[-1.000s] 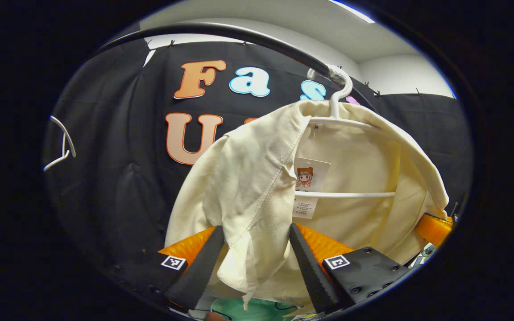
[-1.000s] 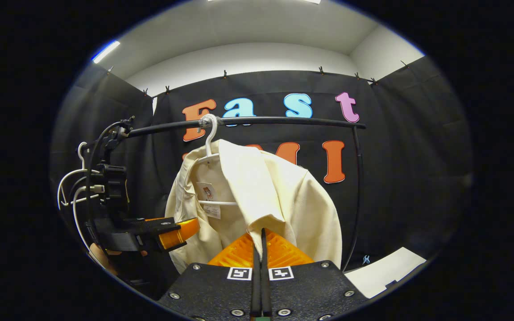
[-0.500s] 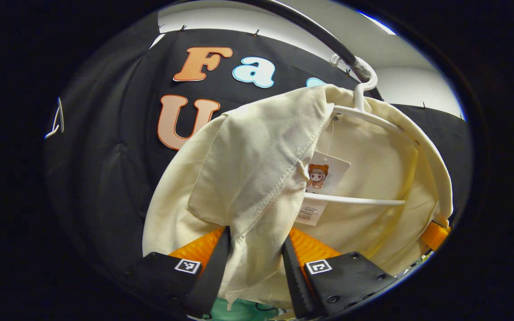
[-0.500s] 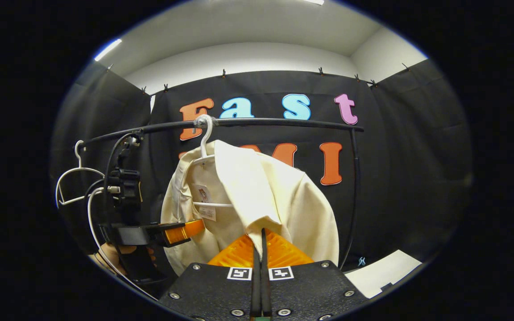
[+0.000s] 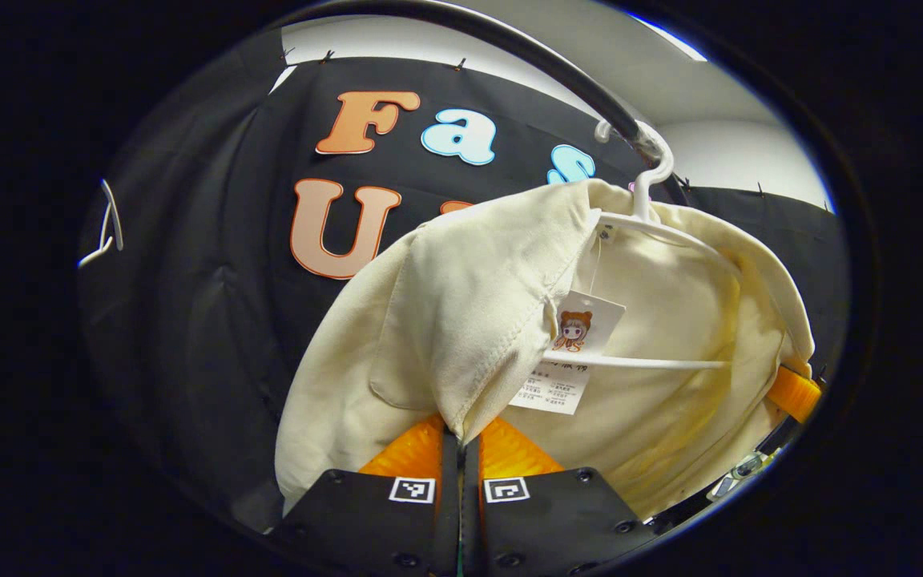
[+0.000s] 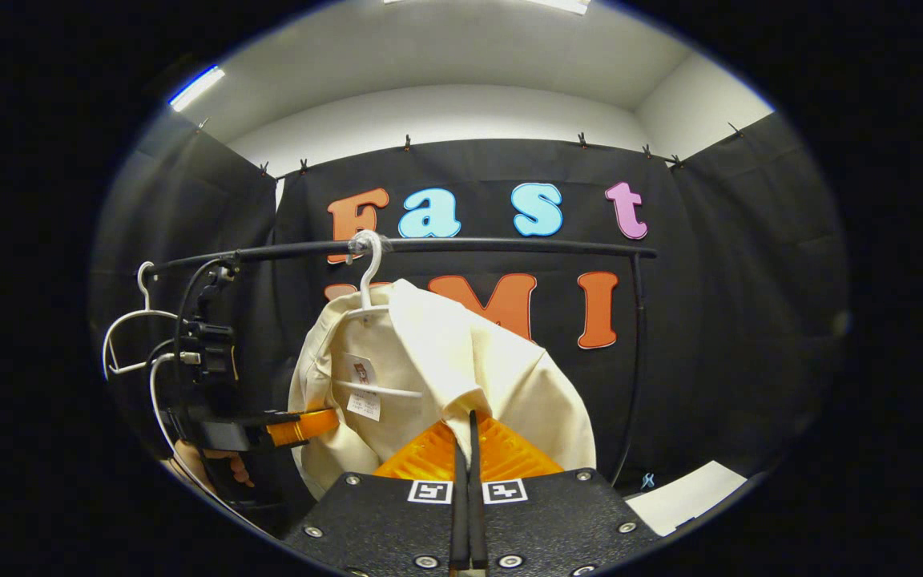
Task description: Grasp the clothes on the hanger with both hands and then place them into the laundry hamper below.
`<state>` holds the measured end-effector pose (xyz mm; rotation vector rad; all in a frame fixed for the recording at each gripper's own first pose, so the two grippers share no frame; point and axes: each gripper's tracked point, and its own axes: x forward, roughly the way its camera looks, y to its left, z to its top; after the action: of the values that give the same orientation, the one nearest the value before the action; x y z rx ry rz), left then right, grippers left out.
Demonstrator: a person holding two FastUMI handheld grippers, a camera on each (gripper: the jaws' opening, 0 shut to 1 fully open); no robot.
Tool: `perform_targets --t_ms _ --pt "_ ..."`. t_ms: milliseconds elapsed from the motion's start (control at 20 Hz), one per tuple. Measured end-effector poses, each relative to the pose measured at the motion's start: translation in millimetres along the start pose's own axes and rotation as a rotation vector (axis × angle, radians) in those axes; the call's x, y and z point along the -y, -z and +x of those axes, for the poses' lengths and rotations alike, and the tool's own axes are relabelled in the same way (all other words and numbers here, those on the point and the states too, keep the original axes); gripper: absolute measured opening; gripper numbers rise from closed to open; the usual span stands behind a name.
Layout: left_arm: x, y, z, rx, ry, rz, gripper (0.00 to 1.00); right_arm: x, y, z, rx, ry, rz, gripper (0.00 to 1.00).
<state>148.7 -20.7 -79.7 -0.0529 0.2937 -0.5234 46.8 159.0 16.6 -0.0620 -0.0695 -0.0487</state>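
Both your grippers are pinched on the cream shirt (image 6: 437,377), which hangs on the white hanger (image 6: 368,272) from the black rail (image 6: 509,246); your left gripper (image 5: 460,437) has its fingers pressed together on a fold of the left front panel, your right gripper (image 6: 466,425) has its fingers pressed together on the right front edge below the collar

Risks, as judged from here: the shoulders sit over the hanger arms; pull straight down and the cloth may drag the hanger off the rail, or snag on the hanger's crossbar (image 5: 638,362); each pinch takes only a thin fold, so an uneven pull could slip one side free; the paper tag (image 5: 574,349) lies near your left fingers and could catch

The right gripper view gives you the whole rail, its right post (image 6: 636,344), a spare hanger (image 6: 129,336) at far left, and your left gripper held by a hand (image 6: 217,469); the left gripper view gives you the tag, the inner lining and the hook (image 5: 654,160) close up; I cannot locate the hamper
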Motion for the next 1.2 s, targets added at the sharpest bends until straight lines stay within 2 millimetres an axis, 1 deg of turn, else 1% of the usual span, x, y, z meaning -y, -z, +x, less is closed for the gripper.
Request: perform_targets --t_ms 150,250,300,350,450,550,600,700,800,900,1000,1200 --pt "-13.8 -24.7 -17.0 0.052 -0.044 0.057 0.07 7.8 -13.0 -0.6 0.019 0.003 -0.005 0.00" --pt "-35.2 -52.4 -36.1 0.123 -0.148 0.127 0.07 11.8 -25.0 -2.6 0.041 0.005 -0.013 0.00" --pt "-41.9 -68.4 -47.0 0.163 -0.177 0.153 0.07 14.3 -31.4 -2.9 0.050 0.007 -0.020 0.00" --pt "-44.4 -81.7 -54.4 0.193 -0.192 0.166 0.07 18.2 -37.9 -3.2 0.061 0.012 -0.026 0.00" --pt "-45.3 -98.8 -60.3 0.230 -0.207 0.185 0.07 26.9 -50.6 -3.5 0.081 0.025 -0.027 0.00" --pt "-56.0 -113.9 -67.5 0.248 -0.226 0.202 0.06 38.3 -62.7 -3.3 0.099 0.045 -0.026 0.00" --pt "-59.9 -121.3 -71.0 0.256 -0.236 0.216 0.06 44.5 -66.7 -3.7 0.105 0.056 -0.027 0.00" --pt "-63.8 -133.5 -79.6 0.274 -0.246 0.245 0.07 63.0 -77.1 -0.9 0.115 0.099 -0.036 0.00" --pt "-65.1 -145.0 -84.3 0.292 -0.246 0.273 0.06 73.7 -82.9 -0.3 0.120 0.119 -0.049 0.00" --pt "-64.1 -154.4 -85.9 0.305 -0.250 0.315 0.08 82.9 -85.1 1.0 0.120 0.134 -0.076 0.00" --pt "-63.0 -164.9 -85.1 0.312 -0.250 0.343 0.06 86.2 -93.2 4.0 0.130 0.138 -0.108 0.00" --pt "-65.8 -177.1 -85.8 0.328 -0.256 0.405 0.07 93.4 -111.2 8.6 0.157 0.158 -0.191 0.00"
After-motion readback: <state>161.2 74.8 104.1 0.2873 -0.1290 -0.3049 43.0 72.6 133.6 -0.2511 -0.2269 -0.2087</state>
